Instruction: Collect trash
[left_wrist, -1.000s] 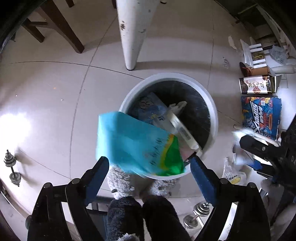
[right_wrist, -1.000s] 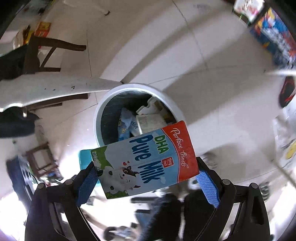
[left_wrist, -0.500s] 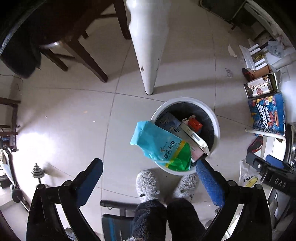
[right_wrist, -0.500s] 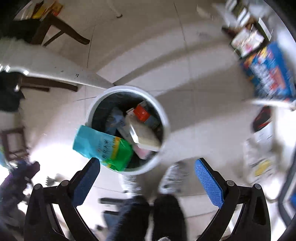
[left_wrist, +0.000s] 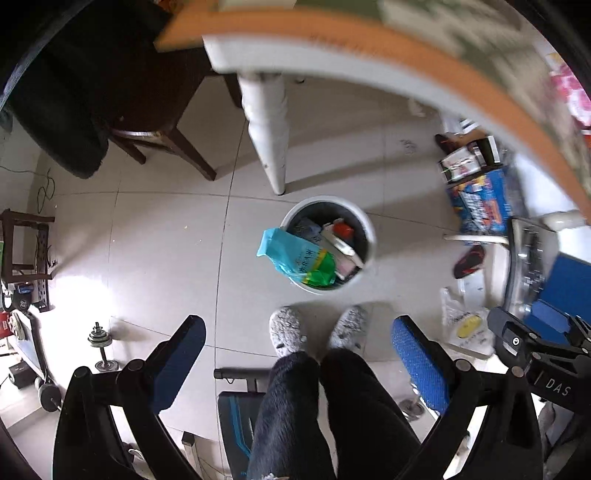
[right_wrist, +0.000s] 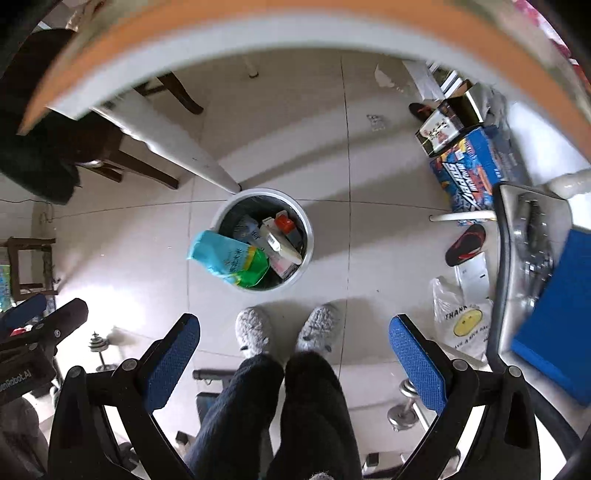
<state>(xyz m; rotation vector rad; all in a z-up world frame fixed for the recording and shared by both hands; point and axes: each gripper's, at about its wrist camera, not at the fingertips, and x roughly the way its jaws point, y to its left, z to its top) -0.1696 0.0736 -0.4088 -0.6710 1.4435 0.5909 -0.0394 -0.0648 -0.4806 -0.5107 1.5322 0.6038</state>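
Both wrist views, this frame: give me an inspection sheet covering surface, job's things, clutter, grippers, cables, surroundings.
Surface: pale tiled floor, glare patch at left.
Job's things: white bin holds cartons; teal rice bag hangs over its rim.
Clutter: blue box, plastic bag, sandal, dumbbells.
Grippers: left gripper open, empty; right gripper open, empty.
Cables: thin wire by the left wall.
Surroundings: white table leg, dark chair, person's grey slippers.
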